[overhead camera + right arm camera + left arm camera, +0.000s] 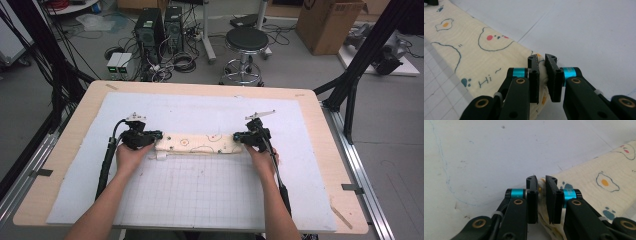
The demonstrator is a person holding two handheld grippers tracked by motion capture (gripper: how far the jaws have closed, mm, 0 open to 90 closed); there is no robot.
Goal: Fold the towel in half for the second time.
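Observation:
A cream cloth (197,144) printed with bears and fried eggs lies folded into a long narrow strip across the middle of the mat. My left gripper (159,135) is shut on its left end; in the left gripper view the cloth (599,185) bunches up between the nearly closed jaws of that gripper (541,180). At the other end my right gripper (237,136) pinches the strip. The right gripper view has the cloth (474,50) running away to the upper left, its corner squeezed in the gripper (542,58). Both hands rest low on the table.
A white mat (200,195) with a grid on its near half covers the wooden table (80,125). Beyond the far edge stand a black stool (246,40), computer towers (150,27) with cables, and a cardboard box (327,22). Black frame posts flank both sides.

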